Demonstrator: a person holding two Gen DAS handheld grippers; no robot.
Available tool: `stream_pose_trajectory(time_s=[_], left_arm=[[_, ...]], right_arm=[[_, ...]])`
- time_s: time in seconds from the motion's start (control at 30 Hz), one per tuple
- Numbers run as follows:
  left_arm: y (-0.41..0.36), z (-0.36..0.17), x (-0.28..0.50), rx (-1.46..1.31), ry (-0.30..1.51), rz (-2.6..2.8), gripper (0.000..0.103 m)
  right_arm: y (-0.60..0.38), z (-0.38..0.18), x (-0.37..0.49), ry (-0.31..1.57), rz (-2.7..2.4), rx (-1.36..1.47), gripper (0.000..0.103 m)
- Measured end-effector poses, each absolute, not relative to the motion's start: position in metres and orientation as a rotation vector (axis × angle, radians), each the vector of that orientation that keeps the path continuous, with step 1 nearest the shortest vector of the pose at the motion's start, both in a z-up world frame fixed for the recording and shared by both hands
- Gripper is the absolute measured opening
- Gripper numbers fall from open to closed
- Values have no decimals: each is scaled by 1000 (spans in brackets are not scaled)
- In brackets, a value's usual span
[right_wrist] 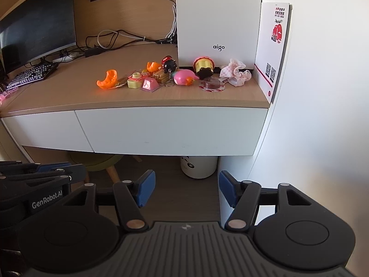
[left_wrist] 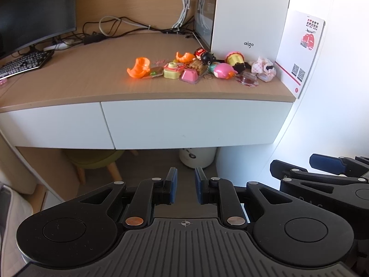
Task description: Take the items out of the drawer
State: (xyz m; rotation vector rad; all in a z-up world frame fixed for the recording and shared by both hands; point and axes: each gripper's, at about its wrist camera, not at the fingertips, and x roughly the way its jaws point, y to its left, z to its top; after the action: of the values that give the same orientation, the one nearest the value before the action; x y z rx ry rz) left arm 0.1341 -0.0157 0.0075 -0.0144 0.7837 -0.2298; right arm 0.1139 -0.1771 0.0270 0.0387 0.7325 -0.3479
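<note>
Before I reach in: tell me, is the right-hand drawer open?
No. The drawer front sits flush under the desk edge, level with the drawer beside it.

The drawer front is shut and bare, with open air before it. Below it the way is partly taken by a green stool and a white bin, while the wall closes the right side. On the desk, toys crowd the right part before a white box and a card; the middle is bare, and a keyboard, monitor and cables fill the left and back.
</note>
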Motion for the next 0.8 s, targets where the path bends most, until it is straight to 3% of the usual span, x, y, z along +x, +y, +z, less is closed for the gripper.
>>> stream_pose_trajectory(time_s=[0.8], left_arm=[[-19, 7, 133, -10, 783, -252, 19]], right_arm=[[-179, 28, 113, 732, -348, 59, 62]])
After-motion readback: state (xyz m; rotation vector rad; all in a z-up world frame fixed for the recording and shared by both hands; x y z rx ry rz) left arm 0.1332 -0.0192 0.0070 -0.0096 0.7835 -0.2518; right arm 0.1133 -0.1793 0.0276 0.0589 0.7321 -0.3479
